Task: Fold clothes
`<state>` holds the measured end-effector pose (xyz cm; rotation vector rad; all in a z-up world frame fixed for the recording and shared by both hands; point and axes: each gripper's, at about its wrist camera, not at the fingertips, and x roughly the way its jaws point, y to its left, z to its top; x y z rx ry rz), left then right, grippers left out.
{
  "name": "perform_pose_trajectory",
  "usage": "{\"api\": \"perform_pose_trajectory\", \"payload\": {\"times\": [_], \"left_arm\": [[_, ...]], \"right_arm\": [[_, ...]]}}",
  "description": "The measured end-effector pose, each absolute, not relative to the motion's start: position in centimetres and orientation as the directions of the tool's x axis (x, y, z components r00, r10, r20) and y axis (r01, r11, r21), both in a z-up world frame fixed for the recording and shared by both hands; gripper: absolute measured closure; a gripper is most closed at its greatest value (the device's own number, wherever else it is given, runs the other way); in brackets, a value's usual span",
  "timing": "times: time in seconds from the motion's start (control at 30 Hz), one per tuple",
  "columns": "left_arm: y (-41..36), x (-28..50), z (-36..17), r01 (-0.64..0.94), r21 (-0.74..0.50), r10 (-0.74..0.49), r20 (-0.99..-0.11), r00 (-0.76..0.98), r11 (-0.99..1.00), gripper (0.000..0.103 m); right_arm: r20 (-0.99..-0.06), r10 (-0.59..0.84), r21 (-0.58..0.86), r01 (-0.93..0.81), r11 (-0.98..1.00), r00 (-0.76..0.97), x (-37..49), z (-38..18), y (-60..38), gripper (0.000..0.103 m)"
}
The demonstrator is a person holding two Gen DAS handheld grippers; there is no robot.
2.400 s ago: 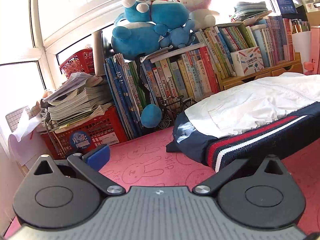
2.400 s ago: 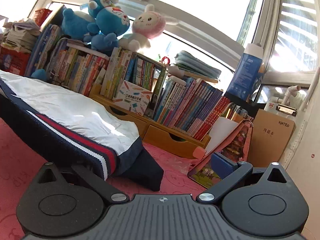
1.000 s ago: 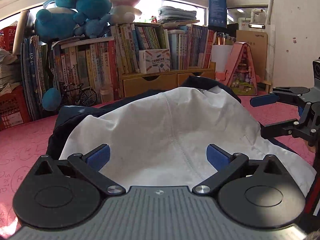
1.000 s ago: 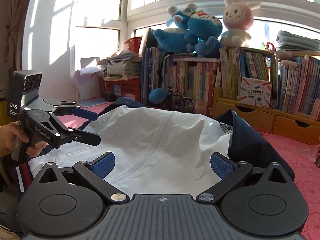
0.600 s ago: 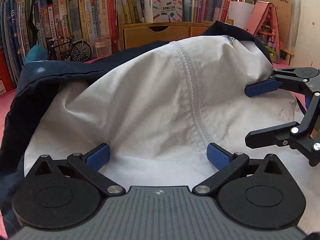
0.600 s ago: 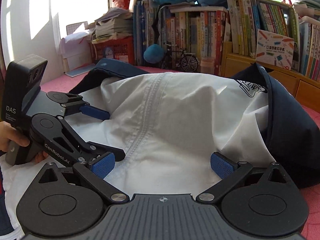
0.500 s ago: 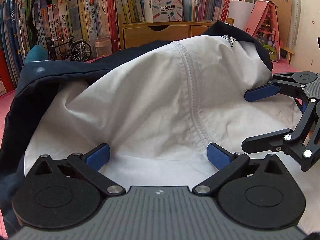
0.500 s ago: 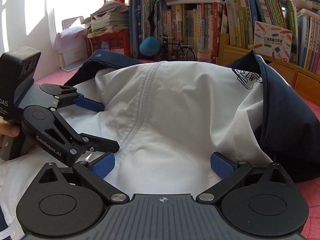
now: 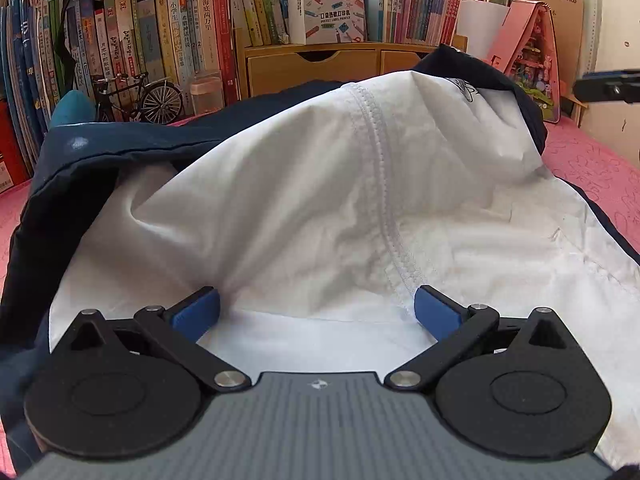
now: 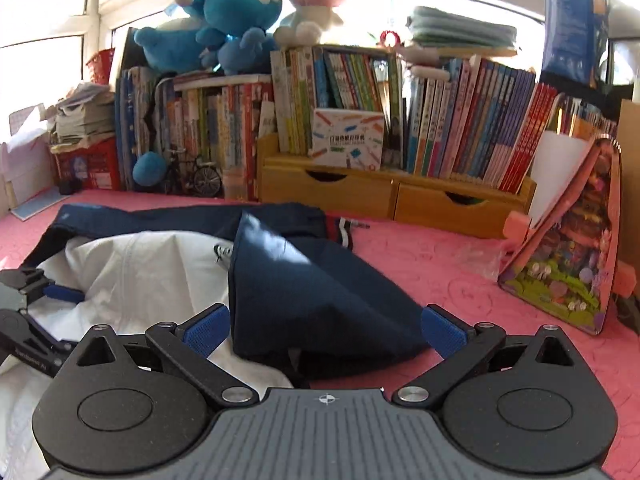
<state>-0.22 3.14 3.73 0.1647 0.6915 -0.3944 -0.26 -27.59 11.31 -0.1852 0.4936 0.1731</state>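
1. Since half a second ago the right claw (image 10: 325, 330) has swung away from the white lining and now faces the navy flap; in the left wrist view only its blue-tipped finger shows at the far right edge
2. The left claw (image 9: 317, 312) hovers low over the white lining, its jaws apart and gripping nothing
3. The right claw's jaws are also apart, straddling the folded navy flap without closing on it
4. The jacket (image 9: 360, 184) lies crumpled inside-out on the pink tabletop (image 10: 432, 264), its seam running up the middle
5. Judged from this, the step in hand is reaching for an edge to straighten the garment; next, each claw must close on a hem and pull it flat
6. Beyond stand the bookshelf (image 10: 360, 96) and plush toys (image 10: 224, 28)
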Motion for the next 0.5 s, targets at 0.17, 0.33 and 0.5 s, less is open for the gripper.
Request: {"api": "perform_pose_trajectory", "payload": {"times": [0.17,0.33,0.5], "left_arm": [[2.9,-0.2,3.1,0.408,0.019,-0.300,-0.648,0.700,0.913,0.000],[3.0,-0.3,3.3,0.410,0.019,-0.301,-0.647,0.700,0.912,0.000],[3.0,-0.2,3.6,0.410,0.019,-0.302,-0.647,0.700,0.912,0.000]], "right_arm": [[-0.636,0.120,-0.132,-0.261,0.956,0.762,10.9,9.2,-19.3,0.006],[-0.586,-0.121,-0.274,-0.055,0.960,0.801,13.0,6.9,-18.5,0.081],[-0.490,-0.310,-0.295,0.179,0.938,0.815,9.7,7.4,-27.7,0.077]]}}
